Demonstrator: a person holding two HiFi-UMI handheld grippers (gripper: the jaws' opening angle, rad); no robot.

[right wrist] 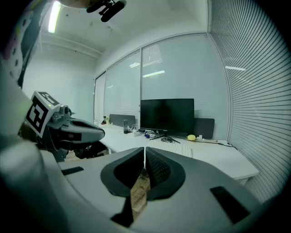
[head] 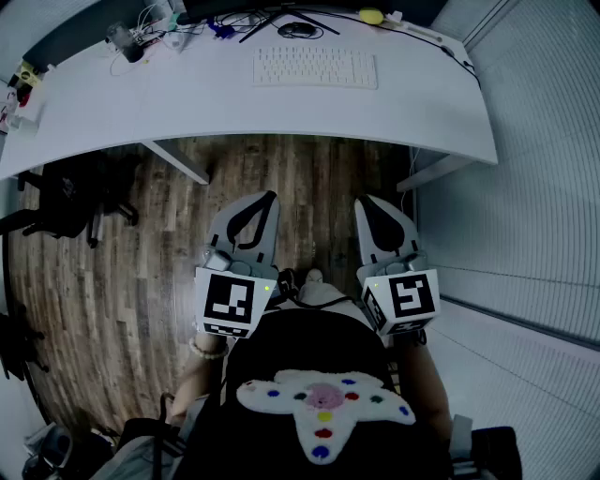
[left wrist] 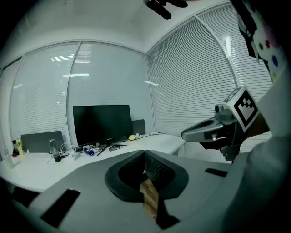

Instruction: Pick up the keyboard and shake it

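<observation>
Head view: left tool (head: 270, 199), right tool (head: 361, 202) closed, waist-level.

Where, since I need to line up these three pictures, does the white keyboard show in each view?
Head view: the flat white keyboard lies at top centre on the white desk.
Left gripper view: it cannot be made out; the left gripper blocks the desk in front of the black monitor.
Right gripper view: the keyboard is just right of centre, under the monitor.
Shared landmark: the small yellow rounded object at the desk's back.
</observation>
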